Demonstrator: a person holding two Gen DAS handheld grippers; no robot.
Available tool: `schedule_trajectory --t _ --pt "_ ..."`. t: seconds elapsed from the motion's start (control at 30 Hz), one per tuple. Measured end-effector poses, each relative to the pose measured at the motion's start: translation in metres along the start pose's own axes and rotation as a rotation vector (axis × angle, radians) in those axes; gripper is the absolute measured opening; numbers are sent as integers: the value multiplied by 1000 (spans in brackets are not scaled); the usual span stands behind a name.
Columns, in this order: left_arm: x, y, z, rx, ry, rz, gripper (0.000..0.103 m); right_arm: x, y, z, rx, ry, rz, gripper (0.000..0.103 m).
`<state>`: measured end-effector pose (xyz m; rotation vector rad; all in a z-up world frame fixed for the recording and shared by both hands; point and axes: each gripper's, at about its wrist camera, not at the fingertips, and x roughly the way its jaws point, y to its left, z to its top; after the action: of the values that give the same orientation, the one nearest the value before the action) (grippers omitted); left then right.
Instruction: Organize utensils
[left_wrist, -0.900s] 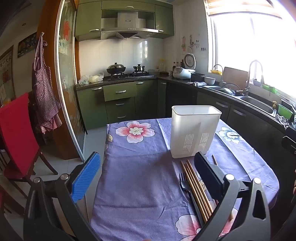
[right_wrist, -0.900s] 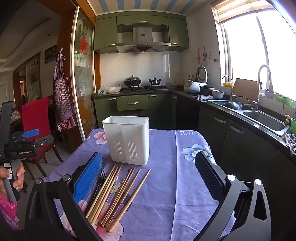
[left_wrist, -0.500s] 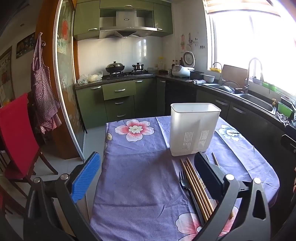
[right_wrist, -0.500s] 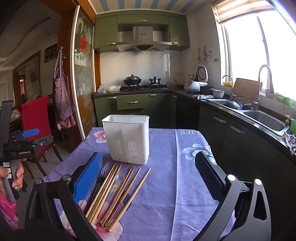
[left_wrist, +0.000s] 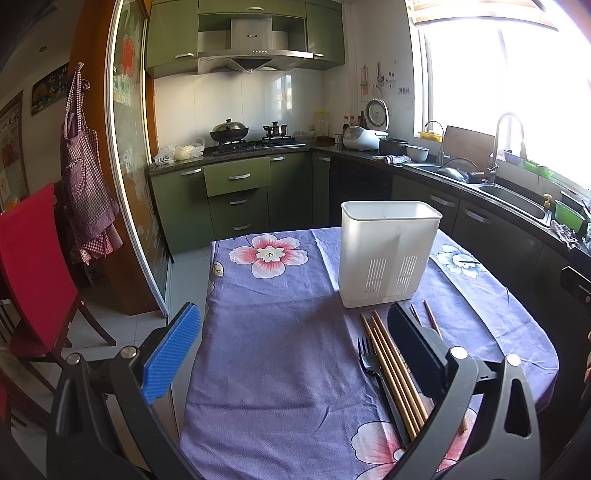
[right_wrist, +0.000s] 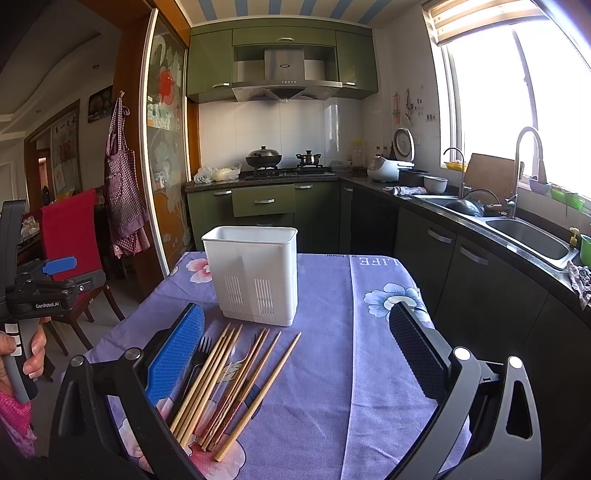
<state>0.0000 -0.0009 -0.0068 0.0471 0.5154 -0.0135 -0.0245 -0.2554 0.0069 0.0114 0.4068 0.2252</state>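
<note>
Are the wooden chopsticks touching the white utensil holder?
Apart. The right wrist view shows a strip of purple tablecloth between the tips of the wooden chopsticks and the base of the white utensil holder.

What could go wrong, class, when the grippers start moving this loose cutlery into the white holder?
1. The chopsticks lie overlapping in a fanned pile, so closing on one may drag or roll its neighbours.
2. The black fork lies right against them and could be snagged along.
3. The tall white holder stands unheld on the tablecloth; a chopstick pushed against its rim might tip it.
</note>
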Motion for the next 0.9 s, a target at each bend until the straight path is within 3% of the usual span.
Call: schedule_trajectory --t 0.9 --pt "7 -1 -2 0 16 1 96 6 1 -2 -3 19 -8 99"
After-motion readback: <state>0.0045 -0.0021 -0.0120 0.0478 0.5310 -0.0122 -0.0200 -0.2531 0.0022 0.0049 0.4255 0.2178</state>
